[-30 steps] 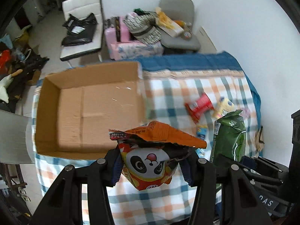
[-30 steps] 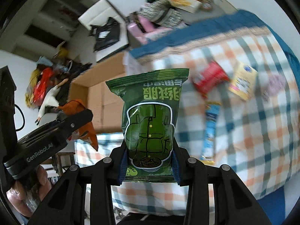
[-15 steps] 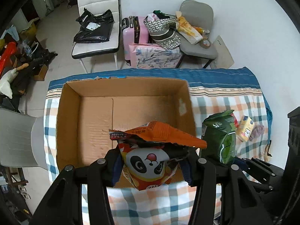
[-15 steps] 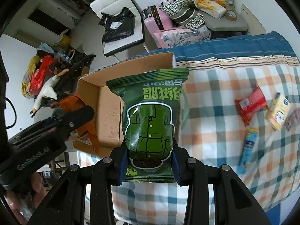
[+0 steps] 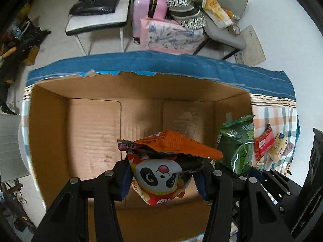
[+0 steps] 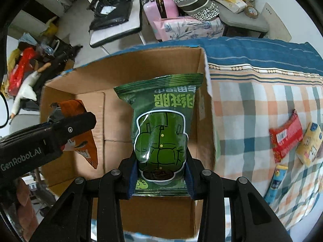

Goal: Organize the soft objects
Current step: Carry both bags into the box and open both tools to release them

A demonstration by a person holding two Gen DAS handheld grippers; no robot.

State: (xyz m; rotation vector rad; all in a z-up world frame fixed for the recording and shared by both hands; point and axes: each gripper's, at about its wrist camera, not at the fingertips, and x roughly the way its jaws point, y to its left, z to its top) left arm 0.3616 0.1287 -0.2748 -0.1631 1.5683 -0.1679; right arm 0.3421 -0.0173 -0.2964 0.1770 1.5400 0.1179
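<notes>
My left hand-held gripper (image 5: 161, 179) is clenched on the panda snack bag (image 5: 159, 181). The bag hangs over the open cardboard box (image 5: 90, 133), panda face toward the cam, its torn orange top flap lying flat and pointing right.

My right hand-held gripper (image 6: 160, 173) is clenched on the green snack bag (image 6: 161, 133). Its long axis runs straight away from me, top seal at the far end, print upside down. It's over the box too, near the right wall.

The box sits on a table w/ a checked cloth (image 6: 252, 104), blue at the far edge. On the cloth, right of the box & well apart from it, lie a red packet (image 6: 286, 135), a yellow packet (image 6: 308, 147) & a blue stick pack (image 6: 275, 181).

Behind the table: a white chair (image 6: 115, 28) w/ a black bag on it, a pink suitcase (image 6: 159, 6), and a gray chair (image 5: 228, 20) piled w/ stuff, on a pale floor by a white wall.
</notes>
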